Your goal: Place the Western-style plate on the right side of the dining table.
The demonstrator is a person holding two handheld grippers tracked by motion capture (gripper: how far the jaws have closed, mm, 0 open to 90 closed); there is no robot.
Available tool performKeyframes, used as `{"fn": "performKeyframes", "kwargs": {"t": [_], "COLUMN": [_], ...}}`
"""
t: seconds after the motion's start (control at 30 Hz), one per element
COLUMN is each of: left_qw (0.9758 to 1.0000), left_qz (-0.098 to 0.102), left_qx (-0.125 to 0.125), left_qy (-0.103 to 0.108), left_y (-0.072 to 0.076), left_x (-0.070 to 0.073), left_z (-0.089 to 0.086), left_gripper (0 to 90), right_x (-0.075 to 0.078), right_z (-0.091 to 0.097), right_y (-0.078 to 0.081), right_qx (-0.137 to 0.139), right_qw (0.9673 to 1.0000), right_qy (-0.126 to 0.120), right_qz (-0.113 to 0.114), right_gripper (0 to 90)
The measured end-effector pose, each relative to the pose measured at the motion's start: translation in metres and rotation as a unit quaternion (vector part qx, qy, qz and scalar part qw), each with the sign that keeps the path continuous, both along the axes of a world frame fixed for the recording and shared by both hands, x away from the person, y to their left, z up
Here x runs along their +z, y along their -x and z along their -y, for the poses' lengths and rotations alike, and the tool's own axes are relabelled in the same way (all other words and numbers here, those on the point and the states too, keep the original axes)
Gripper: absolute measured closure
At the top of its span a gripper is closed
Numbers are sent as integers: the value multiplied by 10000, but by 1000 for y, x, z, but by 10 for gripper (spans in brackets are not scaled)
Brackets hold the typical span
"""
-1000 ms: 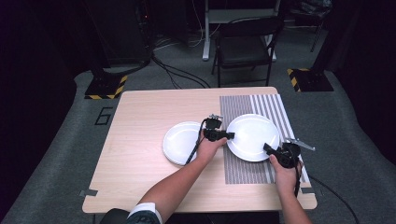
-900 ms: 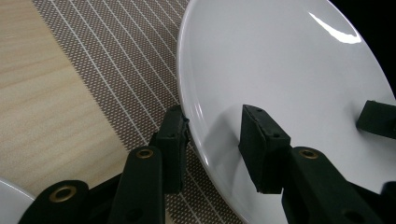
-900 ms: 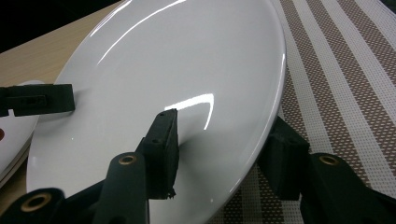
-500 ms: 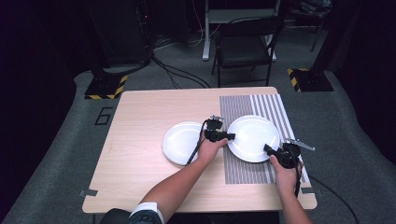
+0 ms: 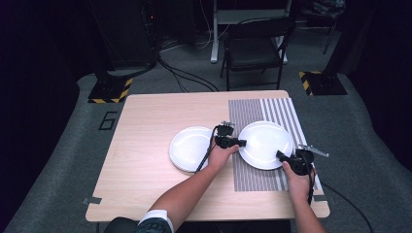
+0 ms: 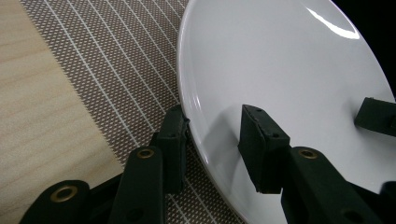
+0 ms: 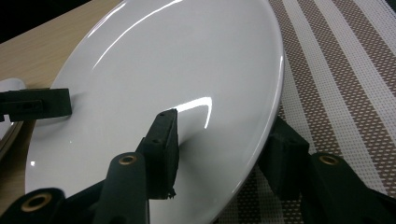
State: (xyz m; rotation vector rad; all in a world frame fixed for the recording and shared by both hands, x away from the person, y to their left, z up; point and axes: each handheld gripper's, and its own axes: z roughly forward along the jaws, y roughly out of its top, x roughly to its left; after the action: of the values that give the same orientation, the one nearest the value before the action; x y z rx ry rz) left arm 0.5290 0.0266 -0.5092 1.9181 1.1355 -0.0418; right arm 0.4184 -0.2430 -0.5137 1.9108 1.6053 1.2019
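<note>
- Left gripper (image 6: 212, 140), jaws apart, straddling the near-left rim of the white plate (image 6: 289, 79): one jaw under the rim on the mat side, the other over the plate's inner face; not clamped, a gap shows between the upper jaw and the plate.
- Right gripper (image 7: 219, 149), jaws apart, straddling the opposite rim of the same plate (image 7: 177, 70): one jaw above, one under the edge over the mat.
- Plate sits on the striped placemat (image 5: 265, 145) at the right half of the bench (image 5: 145, 141), held between both grippers; high view shows left gripper (image 5: 232, 142) at its left edge, right gripper (image 5: 287, 158) at its lower right edge.
- Second white plate (image 5: 189, 148) on bare wood, just left of the left hand (image 5: 221, 155), well clear of the mat.
- Right hand (image 5: 297, 177) comes in from the bottom.
- Black chair (image 5: 255, 46) behind the bench, cables (image 5: 184, 77) on the grey floor.
</note>
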Motion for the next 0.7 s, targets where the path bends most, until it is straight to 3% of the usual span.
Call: {"fn": "performKeyframes", "kwargs": {"t": [0.7], "left_qw": [9999], "left_qz": [-98], "left_qx": [14], "left_qy": [-61], "left_y": [-3], "left_x": [-10], "left_z": [7], "left_gripper": [633], "right_x": [-10], "right_z": [5], "right_y": [-5], "right_qx": [-44], "right_qw": [9999], "right_qy": [44], "right_qz": [-158], "right_gripper": [504]}}
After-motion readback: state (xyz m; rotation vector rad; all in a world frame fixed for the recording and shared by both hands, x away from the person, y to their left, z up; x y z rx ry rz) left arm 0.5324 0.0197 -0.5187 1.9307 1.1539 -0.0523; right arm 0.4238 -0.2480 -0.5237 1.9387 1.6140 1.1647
